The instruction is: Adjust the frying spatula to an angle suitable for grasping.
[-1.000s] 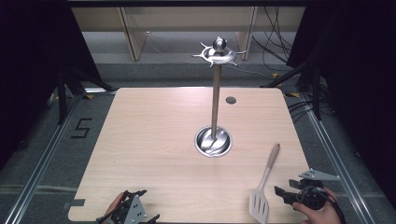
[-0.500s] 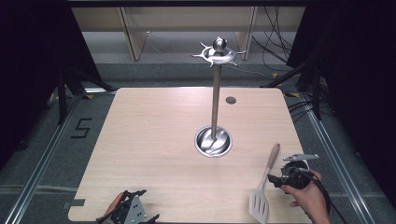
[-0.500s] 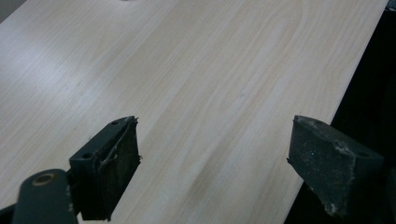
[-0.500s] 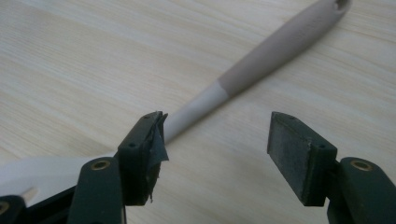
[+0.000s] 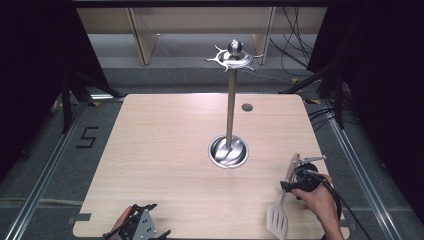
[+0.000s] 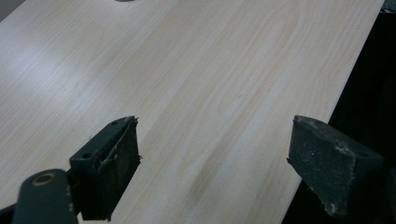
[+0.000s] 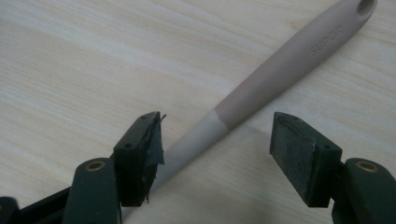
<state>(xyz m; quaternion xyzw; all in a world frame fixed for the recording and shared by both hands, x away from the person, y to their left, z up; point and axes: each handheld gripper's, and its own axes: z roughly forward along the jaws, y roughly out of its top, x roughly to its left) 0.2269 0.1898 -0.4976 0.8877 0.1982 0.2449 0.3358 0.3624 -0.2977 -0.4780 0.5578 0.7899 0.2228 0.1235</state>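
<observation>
Spatula [image 5: 282, 206] is lying flat on the worktop [image 5: 165, 150] at about 4 o'clock from the metal stand [image 5: 229, 125], its slotted blade toward you and its beige handle [image 7: 285, 58] pointing away. You are holding your right gripper [image 5: 290, 183] over the handle's middle, jaws spread wide, one on each side of it and gripping nothing. A hanging hole is showing at the handle's far tip. You are keeping your left gripper [image 5: 142, 227] at the worktop's near edge, around 7 o'clock from the stand, jaws wide apart and empty over bare wood.
</observation>
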